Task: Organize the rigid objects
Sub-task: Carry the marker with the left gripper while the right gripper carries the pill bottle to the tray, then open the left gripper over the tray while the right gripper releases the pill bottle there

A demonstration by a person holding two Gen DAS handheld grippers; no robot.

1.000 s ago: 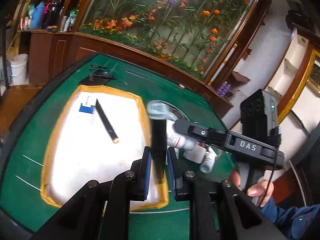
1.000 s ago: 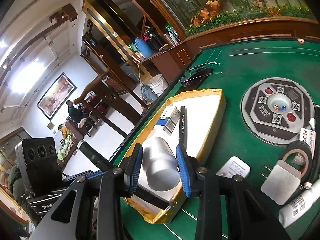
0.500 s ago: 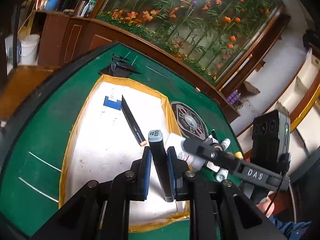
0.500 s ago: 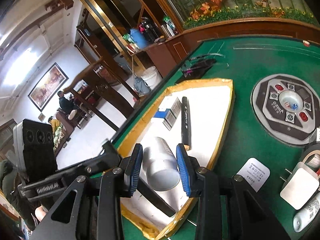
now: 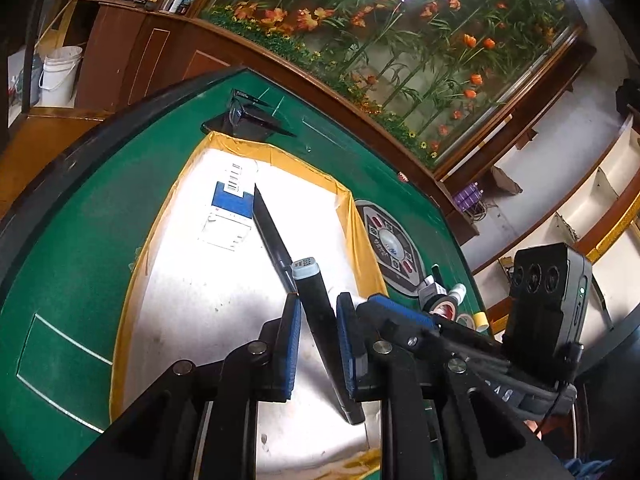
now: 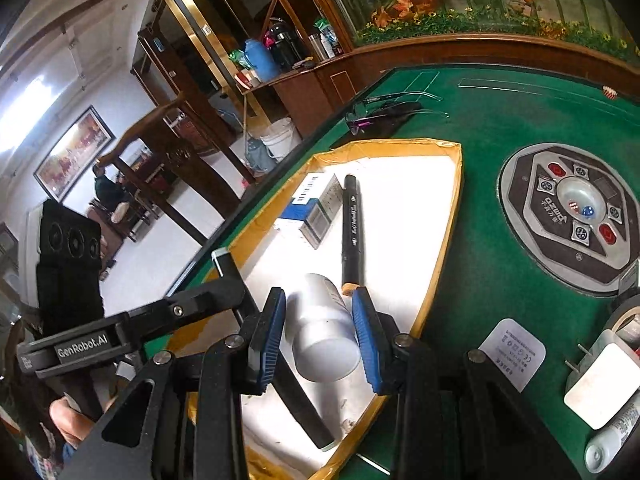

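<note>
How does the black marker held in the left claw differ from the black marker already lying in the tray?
The held marker sits between the left claw's pads, tilted, its grey cap raised. The lying marker rests flat on the white tray, untouched, beside a blue-and-white box. The lying marker's near end is tan; the held marker's is grey. Both are slim and black.

A white bucket [image 5: 60,76] stands on the floor beside the wooden counter [image 5: 152,52] under orange flowers [image 5: 304,20].
</note>
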